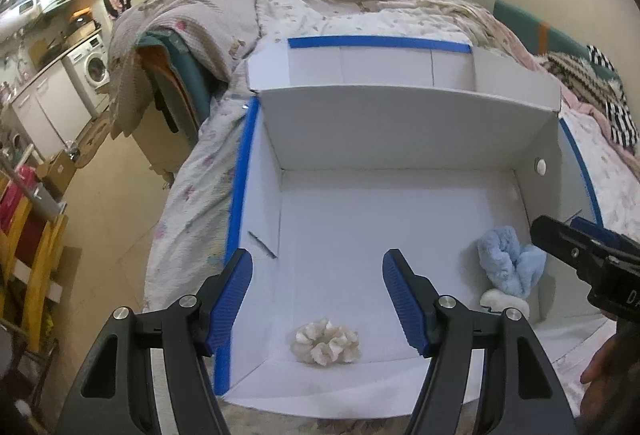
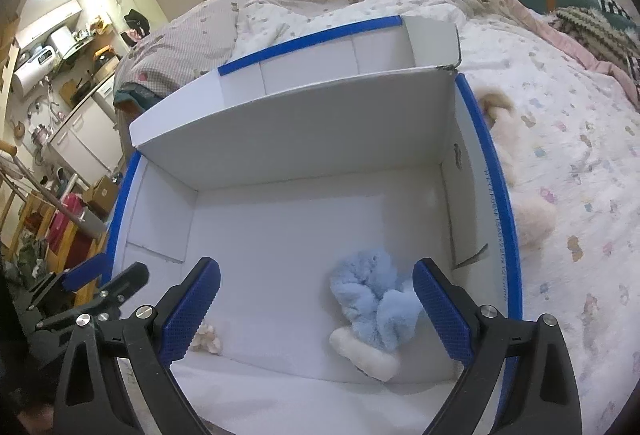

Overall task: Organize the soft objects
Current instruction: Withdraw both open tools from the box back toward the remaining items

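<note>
White cardboard box (image 1: 400,139), blue-taped rims, sits on bed (image 2: 568,163). Left gripper (image 1: 318,299): fingers apart, empty, above box floor; cream scrunchie (image 1: 326,349) lies on floor below gap, untouched. Right gripper (image 2: 316,309): fingers wide apart, empty; light-blue plush scrunchie (image 2: 370,301) on box floor between them, nearer right finger, not pinched, partly overlying white plush piece (image 2: 370,355). Beige plush toy (image 2: 528,211) outside box, against right wall.

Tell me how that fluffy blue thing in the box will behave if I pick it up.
The blue plush looks thick-piled and folded on itself, so it will likely squash and droop rather than hold shape. It probably weighs little for its bulk. Lying slumped on the box floor, it seems unlikely to roll.
</note>
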Motion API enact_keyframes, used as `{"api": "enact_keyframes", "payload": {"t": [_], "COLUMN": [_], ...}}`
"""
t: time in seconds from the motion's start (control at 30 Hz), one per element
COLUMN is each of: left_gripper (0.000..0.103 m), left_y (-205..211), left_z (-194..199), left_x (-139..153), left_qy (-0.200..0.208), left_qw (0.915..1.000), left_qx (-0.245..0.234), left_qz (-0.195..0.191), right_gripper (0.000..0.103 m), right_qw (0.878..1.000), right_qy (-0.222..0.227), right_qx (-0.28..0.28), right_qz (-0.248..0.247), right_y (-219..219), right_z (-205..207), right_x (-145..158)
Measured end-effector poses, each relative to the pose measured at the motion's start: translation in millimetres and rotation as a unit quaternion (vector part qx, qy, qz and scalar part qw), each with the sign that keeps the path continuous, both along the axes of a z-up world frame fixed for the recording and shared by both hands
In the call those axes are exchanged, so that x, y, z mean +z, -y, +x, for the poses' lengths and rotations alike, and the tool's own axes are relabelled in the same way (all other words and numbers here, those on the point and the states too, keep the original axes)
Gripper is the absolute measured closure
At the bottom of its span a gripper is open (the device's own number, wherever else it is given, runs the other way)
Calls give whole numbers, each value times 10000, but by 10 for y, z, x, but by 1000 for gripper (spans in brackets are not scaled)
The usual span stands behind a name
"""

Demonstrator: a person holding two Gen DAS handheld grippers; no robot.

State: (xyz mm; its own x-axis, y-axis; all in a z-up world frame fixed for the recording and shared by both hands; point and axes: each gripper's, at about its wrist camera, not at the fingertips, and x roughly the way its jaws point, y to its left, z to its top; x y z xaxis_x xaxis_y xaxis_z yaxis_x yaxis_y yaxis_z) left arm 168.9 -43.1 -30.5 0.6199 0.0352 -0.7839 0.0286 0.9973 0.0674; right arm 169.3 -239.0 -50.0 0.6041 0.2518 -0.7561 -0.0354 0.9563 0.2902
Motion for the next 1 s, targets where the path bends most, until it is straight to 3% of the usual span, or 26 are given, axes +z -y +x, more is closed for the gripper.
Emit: {"api": "enact_keyframes", "payload": {"t": [0.4, 0.57, 1.0], "left_gripper": [38, 38, 38], "left_y": [-239, -314, -488], "left_z": [-340, -504, -942], "left_x": [229, 218, 184], "left_qy": [228, 118, 134], "left_qw": [9996, 9995, 9994], "left_qx": [181, 279, 323], "left_qz": [6, -128, -45], "right_gripper": [0, 0, 0], "right_qw": [9998, 9998, 9997], "right_qy": [179, 195, 17], "right_qx": [-13, -44, -210], "right_qz": [-62, -66, 151], "right_y": [1, -9, 55], "right_z": [-338, -547, -1014], "right_x": [178, 241, 184]}}
